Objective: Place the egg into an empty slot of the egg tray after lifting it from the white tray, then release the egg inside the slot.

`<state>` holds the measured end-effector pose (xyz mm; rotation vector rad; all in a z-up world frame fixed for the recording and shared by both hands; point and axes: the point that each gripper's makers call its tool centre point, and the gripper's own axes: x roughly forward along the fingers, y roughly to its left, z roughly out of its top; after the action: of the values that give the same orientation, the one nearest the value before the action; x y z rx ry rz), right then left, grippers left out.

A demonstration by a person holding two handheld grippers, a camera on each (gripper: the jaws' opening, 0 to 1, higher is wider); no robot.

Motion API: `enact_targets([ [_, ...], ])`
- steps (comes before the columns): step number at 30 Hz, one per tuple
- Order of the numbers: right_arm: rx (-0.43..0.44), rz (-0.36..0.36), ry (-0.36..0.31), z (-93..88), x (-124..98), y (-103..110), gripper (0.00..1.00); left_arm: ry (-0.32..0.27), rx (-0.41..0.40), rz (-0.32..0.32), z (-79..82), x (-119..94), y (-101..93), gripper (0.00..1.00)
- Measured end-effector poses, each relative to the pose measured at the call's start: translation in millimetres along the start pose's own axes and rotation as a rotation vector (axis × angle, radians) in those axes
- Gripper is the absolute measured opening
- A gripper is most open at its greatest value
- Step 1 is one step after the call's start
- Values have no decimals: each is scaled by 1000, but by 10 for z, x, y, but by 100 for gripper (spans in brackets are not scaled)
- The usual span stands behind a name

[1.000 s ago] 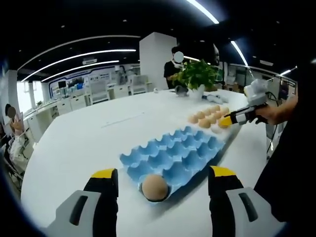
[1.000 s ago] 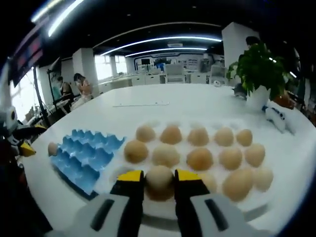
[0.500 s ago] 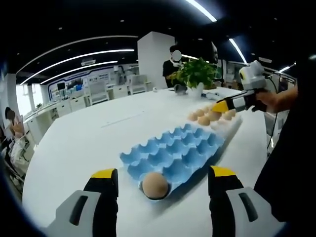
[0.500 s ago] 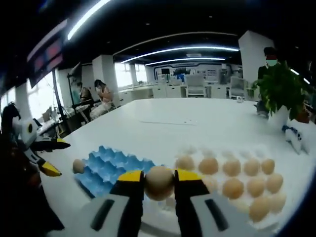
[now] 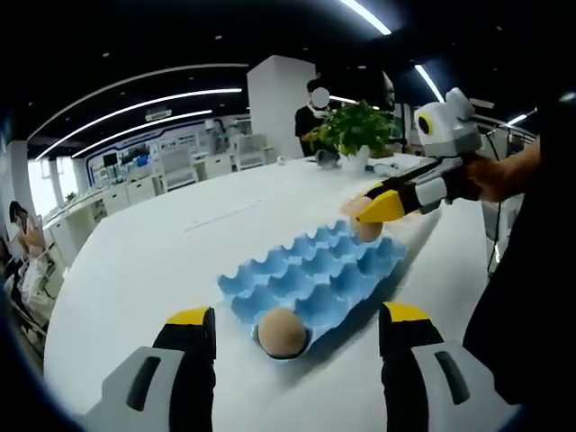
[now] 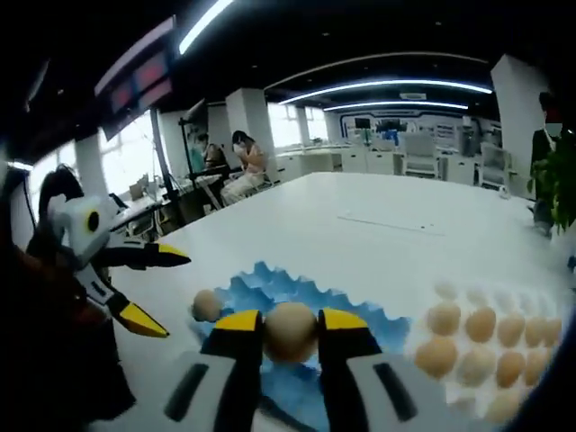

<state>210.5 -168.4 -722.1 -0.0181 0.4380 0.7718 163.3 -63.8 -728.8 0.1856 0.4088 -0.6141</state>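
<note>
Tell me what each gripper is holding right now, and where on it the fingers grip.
The right gripper holds an egg, pinched at its two opposite sides between the yellow-tipped fingers. The left gripper is open and holds nothing.

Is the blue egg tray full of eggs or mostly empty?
Mostly empty. The blue egg tray holds one egg in a corner slot; its other visible slots are bare.
</note>
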Motion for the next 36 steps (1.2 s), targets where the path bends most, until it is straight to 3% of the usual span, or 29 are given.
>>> enact_targets([
  [15,-92,168,59,-96,434,543,23,11,-7,-10,-136,12,28,73],
  [36,-172,217,137,-382,611,635,23,9,-3,-11,-163,17,19,71],
])
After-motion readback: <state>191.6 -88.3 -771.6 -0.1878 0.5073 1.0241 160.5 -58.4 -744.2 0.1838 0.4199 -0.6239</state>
